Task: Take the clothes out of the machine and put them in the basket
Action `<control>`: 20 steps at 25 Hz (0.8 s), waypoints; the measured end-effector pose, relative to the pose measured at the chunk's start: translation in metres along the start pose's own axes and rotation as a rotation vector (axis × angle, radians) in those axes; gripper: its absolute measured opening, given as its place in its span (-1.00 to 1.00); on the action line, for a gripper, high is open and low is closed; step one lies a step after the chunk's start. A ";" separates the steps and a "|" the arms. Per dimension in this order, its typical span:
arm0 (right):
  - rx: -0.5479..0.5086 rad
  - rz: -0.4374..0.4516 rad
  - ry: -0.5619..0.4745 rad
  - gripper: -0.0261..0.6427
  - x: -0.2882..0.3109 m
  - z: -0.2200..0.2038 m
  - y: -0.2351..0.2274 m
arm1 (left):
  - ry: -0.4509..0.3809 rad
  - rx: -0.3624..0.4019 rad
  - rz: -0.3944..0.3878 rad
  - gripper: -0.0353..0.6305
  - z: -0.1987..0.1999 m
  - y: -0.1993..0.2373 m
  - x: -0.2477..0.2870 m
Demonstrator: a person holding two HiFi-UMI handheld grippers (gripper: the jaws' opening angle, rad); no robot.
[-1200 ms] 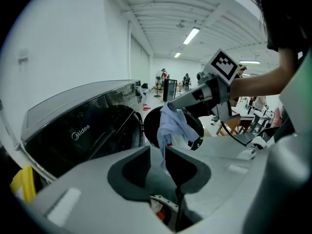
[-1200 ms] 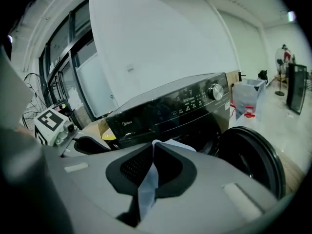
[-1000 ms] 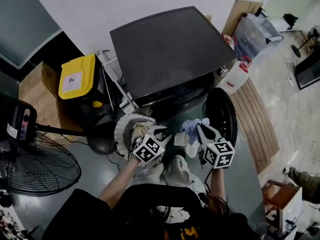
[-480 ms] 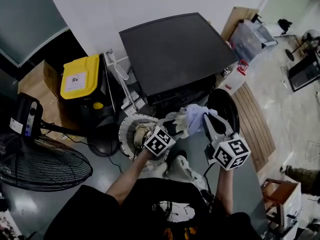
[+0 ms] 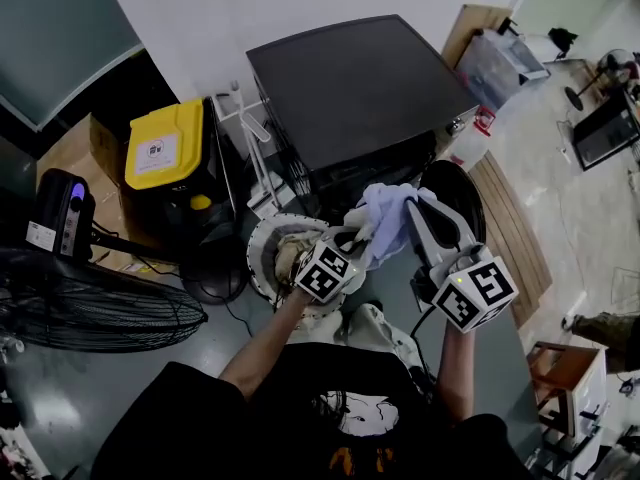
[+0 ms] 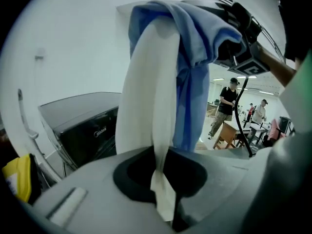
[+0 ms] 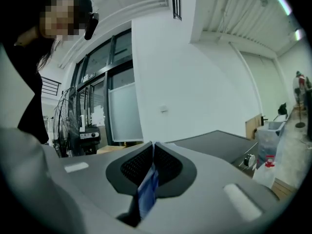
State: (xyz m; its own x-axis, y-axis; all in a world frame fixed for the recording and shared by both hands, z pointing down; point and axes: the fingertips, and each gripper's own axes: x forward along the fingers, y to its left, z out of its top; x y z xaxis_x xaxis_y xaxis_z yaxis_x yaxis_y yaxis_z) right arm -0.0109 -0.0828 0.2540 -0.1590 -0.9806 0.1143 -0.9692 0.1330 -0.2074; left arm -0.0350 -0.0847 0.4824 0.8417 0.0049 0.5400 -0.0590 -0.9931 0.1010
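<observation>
Pinching soft white cloth (image 6: 146, 96), L claw (image 6: 163, 155); R claw (image 7: 152, 147) clamped on limp blue fabric (image 7: 147, 191).

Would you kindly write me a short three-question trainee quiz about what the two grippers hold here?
1. True or false: the right gripper is shut on the pale blue cloth.
2. The left gripper clamps: A a white cloth; B a yellow lid; C nothing.
3. Fill in: the round door of the black machine stands ____.
Key: 1 true; 2 A; 3 open.
</observation>
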 end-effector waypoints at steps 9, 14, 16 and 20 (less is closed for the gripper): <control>0.007 0.117 -0.048 -0.82 -0.015 0.017 0.020 | -0.144 -0.129 0.169 -0.82 0.014 0.014 -0.071; 0.017 0.226 -0.044 -0.82 -0.023 0.017 0.029 | -0.225 -0.162 0.322 -0.82 0.032 0.007 -0.114; 0.012 0.267 -0.018 -0.82 -0.026 0.010 0.032 | -0.252 -0.184 0.380 -0.82 0.036 0.001 -0.129; -0.016 0.343 0.046 -0.82 -0.027 -0.008 0.038 | -0.292 -0.220 0.480 -0.82 0.043 -0.009 -0.155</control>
State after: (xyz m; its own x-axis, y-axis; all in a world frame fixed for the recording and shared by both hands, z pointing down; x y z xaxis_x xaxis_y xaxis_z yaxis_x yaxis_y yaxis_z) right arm -0.0444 -0.0499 0.2505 -0.4842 -0.8709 0.0842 -0.8605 0.4565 -0.2261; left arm -0.1412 -0.0819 0.3618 0.8041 -0.5015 0.3193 -0.5526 -0.8286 0.0901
